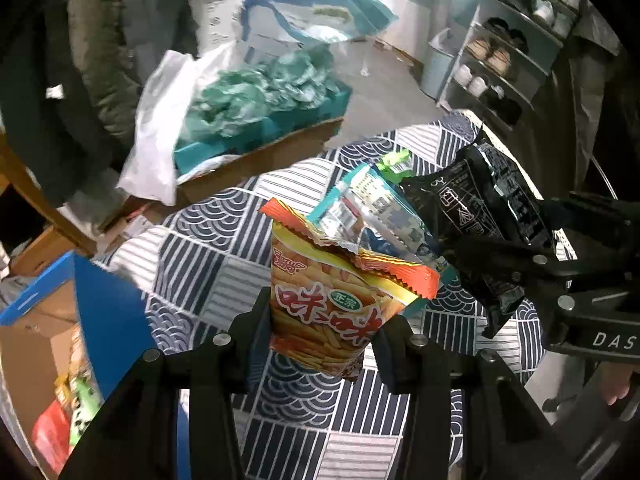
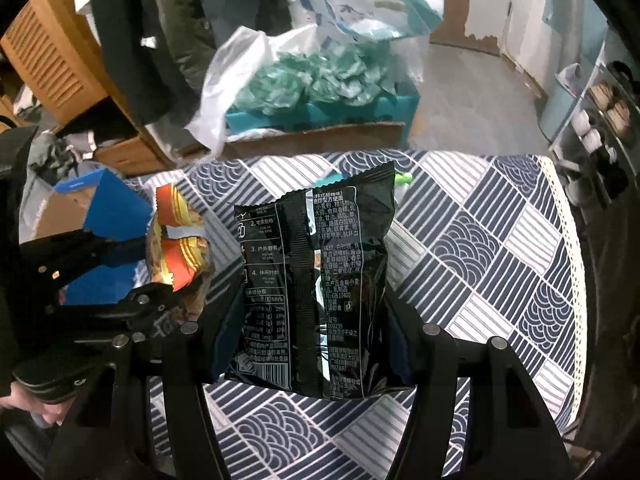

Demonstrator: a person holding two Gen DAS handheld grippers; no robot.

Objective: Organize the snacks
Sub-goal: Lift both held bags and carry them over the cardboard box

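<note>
My left gripper [image 1: 320,332] is shut on an orange and yellow snack bag [image 1: 340,300] and holds it above the patterned tablecloth [image 1: 208,256]. The bag also shows in the right wrist view [image 2: 180,256], at the left. My right gripper [image 2: 316,328] is shut on a black snack packet [image 2: 316,280], held upright above the cloth. The black packet shows in the left wrist view [image 1: 480,220], at the right. A teal and silver packet [image 1: 368,208] and a green packet [image 1: 394,162] lie on the table behind the held bags.
A blue-edged cardboard box [image 1: 52,340] with snacks inside stands left of the table. A cardboard box with teal boxes and a white plastic bag [image 1: 160,128] sits on the floor beyond. A shoe rack [image 1: 512,48] stands at the far right. The table's edge [image 2: 572,240] runs along the right.
</note>
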